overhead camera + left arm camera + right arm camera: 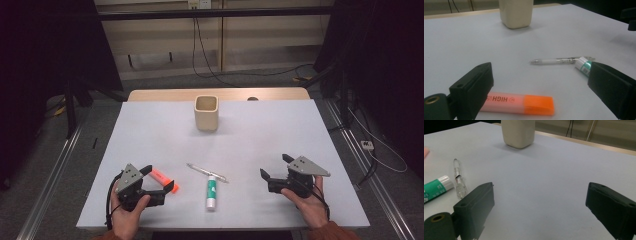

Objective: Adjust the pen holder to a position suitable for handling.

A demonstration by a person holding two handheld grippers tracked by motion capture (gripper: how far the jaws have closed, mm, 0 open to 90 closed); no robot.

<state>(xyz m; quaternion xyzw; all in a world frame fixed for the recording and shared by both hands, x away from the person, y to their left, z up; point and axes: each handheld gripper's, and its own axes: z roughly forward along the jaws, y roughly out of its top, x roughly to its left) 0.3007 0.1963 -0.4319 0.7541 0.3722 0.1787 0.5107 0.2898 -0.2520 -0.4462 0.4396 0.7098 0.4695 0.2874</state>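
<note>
1. My left gripper (156, 180) sits lower left of the high view, jaws wide apart, gripping nothing. The orange highlighter (165, 180) lies on the table between them.
2. In the left gripper view the highlighter (520, 103) lies flat along the bottom edge, long axis nearly left-right, orange cap end pointing right, clear of both jaws as far as I can tell.
3. My right gripper (276, 167) sits lower right of the high view, jaws wide apart, bare table between them.
4. Glue stick (211, 192) lower centre, long axis near vertical in frame, white cap end toward the bottom.
5. Clear pen (207, 172) just above it, running diagonally upper left to lower right.
6. Beige cup (206, 113) upper centre, upright, well apart from everything else.
</note>
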